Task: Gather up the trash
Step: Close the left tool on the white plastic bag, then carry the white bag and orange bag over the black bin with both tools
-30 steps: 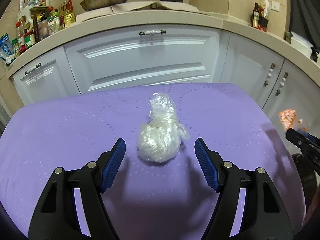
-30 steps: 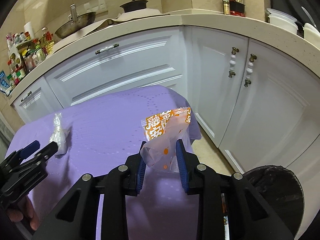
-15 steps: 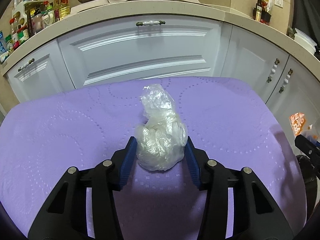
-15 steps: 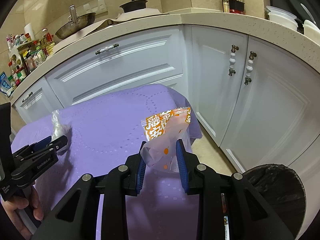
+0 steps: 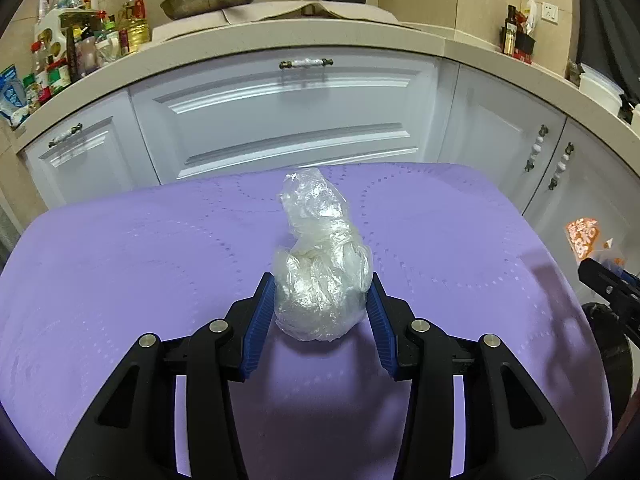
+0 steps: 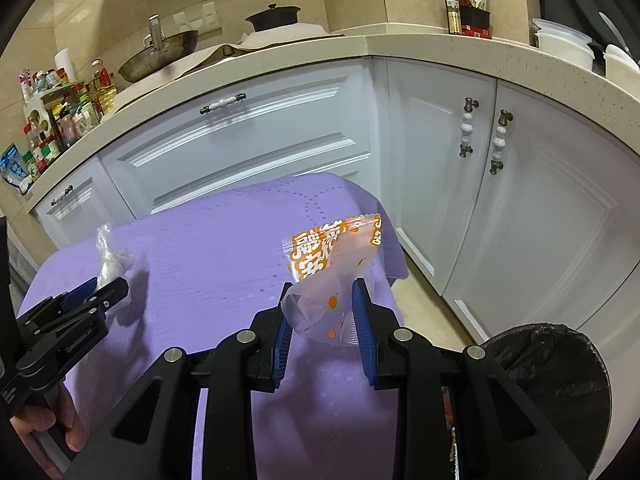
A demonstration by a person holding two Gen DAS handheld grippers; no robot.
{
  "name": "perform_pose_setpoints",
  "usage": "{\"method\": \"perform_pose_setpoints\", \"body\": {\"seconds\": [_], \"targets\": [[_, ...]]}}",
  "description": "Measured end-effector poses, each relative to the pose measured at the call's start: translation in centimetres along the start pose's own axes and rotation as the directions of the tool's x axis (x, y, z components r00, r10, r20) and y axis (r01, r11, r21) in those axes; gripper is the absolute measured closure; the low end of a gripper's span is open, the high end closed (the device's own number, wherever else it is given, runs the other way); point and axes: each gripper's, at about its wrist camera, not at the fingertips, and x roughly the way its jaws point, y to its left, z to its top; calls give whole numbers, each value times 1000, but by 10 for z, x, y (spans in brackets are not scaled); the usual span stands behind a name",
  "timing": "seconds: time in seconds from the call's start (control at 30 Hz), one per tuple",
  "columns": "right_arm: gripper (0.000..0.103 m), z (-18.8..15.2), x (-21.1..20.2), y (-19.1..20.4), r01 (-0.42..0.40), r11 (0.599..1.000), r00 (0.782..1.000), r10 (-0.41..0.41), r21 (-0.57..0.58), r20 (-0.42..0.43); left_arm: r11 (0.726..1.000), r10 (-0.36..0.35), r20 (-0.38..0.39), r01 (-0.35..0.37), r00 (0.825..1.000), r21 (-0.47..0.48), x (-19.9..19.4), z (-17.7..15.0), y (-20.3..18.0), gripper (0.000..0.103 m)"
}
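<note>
Left wrist view: left gripper (image 5: 322,306) clamps clear plastic wad (image 5: 320,276) above purple table (image 5: 120,264); right gripper (image 6: 322,312) pinches orange snack wrapper (image 6: 334,256), both presumably destined for black bin (image 6: 552,376).

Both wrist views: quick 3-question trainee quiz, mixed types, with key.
1. True or false: the right gripper holds the orange wrapper.
2. What sits between the left gripper's jaws? A) clear bag B) bottle C) pan
3. In the right wrist view, on which side of the purple table is the black bin?

Key:
1. True: blue pads press its clear lower part.
2. A: the crumpled clear bag, clamped on both sides.
3. The right, lower down on the floor by the white cabinets.
</note>
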Motion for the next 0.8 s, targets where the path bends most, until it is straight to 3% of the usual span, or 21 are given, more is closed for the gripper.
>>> {"method": "perform_pose_setpoints", "body": {"seconds": [0.8], "targets": [[73, -58, -84, 31, -30, 998, 999, 31, -48, 37, 998, -60, 53, 61, 997, -16, -109, -64, 8, 59]]}}
